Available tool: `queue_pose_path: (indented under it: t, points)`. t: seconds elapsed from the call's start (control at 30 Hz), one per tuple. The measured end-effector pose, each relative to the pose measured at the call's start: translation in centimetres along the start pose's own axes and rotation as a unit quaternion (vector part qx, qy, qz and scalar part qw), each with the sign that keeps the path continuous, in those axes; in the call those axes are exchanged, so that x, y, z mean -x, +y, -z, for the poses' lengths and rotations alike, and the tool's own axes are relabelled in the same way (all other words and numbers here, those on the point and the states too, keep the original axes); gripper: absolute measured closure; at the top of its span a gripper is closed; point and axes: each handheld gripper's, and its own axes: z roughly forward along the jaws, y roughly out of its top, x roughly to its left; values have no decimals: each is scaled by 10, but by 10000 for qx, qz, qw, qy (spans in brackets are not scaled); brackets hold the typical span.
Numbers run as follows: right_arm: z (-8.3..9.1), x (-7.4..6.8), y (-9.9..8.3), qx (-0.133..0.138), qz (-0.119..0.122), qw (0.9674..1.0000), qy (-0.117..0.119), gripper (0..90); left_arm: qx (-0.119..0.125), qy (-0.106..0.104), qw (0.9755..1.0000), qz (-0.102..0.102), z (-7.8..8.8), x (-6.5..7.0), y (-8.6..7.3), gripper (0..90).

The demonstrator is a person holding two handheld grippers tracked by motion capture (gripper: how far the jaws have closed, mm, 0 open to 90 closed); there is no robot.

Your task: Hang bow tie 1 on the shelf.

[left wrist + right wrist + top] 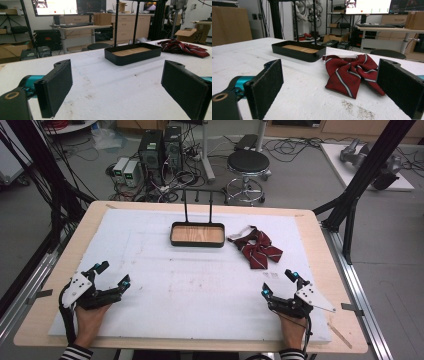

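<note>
A dark red bow tie with white stripes [257, 247] lies on the white foam mat, right of a black tray with a wooden floor [197, 234]. The right gripper view has the bow tie [352, 72] a short way ahead of the jaws and the tray [299, 51] farther back to the left. My right gripper [280, 283] rests near the front right of the mat, open, nothing between its pads. My left gripper [113, 273] rests at the front left, open and empty. From the left gripper view the tray [132, 53] stands ahead and the bow tie [183, 48] far right.
A thin black stand [197, 205] rises behind the tray. The white mat [195, 285] covers a wooden table [45, 310]. Black frame posts [360, 175] stand beside the table's right edge. A stool [247, 167] and computers [160, 150] sit on the floor beyond.
</note>
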Motion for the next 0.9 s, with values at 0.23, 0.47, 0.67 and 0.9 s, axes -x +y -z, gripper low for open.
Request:
queue_pose_path:
  t: [0.23, 0.47, 0.67, 0.9]
  points:
    - [0, 0, 0, 22, 14, 10000, -11, 66, 0, 8, 10000, -40, 0, 1, 0, 106]
    - [0, 0, 0, 19, -15, 10000, -12, 65, 12, -11, 10000, 7, 0, 0, 0, 106]
    - [-1, 1, 1, -82, -57, 10000, -5, 65, 14, -13, 10000, 42, 0, -1, 0, 107]
    - [-3, 1, 2, -146, -149, 9997, -95, 65, 10, -14, 10000, 43, 0, -1, 0, 107]
